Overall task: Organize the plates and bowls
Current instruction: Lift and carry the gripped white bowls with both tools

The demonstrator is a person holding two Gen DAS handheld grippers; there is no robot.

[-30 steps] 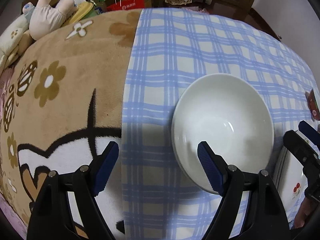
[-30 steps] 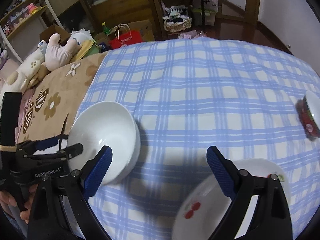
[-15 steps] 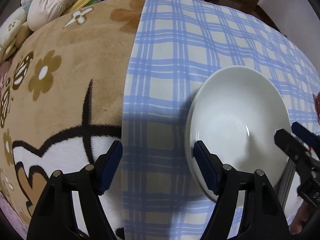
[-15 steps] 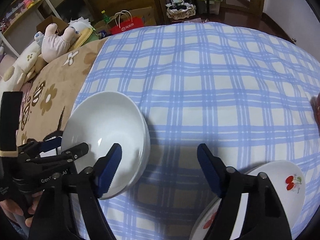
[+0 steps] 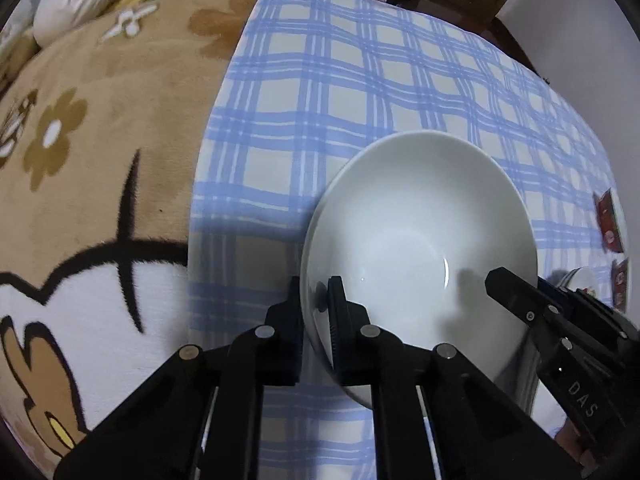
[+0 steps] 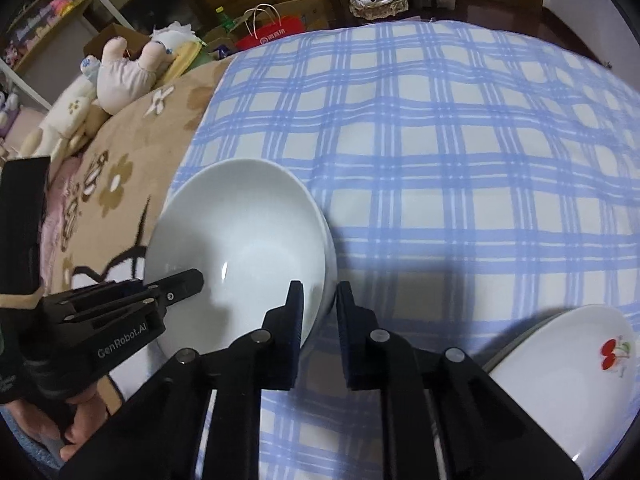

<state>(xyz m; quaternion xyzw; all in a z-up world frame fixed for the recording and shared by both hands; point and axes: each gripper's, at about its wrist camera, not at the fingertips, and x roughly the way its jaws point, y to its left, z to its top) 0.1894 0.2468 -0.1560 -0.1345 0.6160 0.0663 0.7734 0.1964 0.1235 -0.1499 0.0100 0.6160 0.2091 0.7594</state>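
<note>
Seen from the left wrist, a plain glossy white ceramic bowl [image 5: 420,236], deep and round, sits on a blue-and-white checked cloth [image 5: 340,92] beside a tan plush blanket with brown flowers [image 5: 100,128]; a second white rim shows just under it, so it appears to be two nested bowls. The left gripper [image 5: 314,312], whose jaws have just been closing, pinches the bowl's near-left wall, one finger inside, one outside. The right gripper [image 5: 516,290] reaches in over the opposite rim. From the right wrist, the same bowl [image 6: 240,248] is clamped at its near-right wall by the right gripper [image 6: 318,312], also just closed. Only this view shows one white plate with a red cherry print [image 6: 568,376] at lower right, one pink stuffed toy [image 6: 128,72], and a bare hand [image 6: 64,428] holding the left gripper [image 6: 182,286].
</note>
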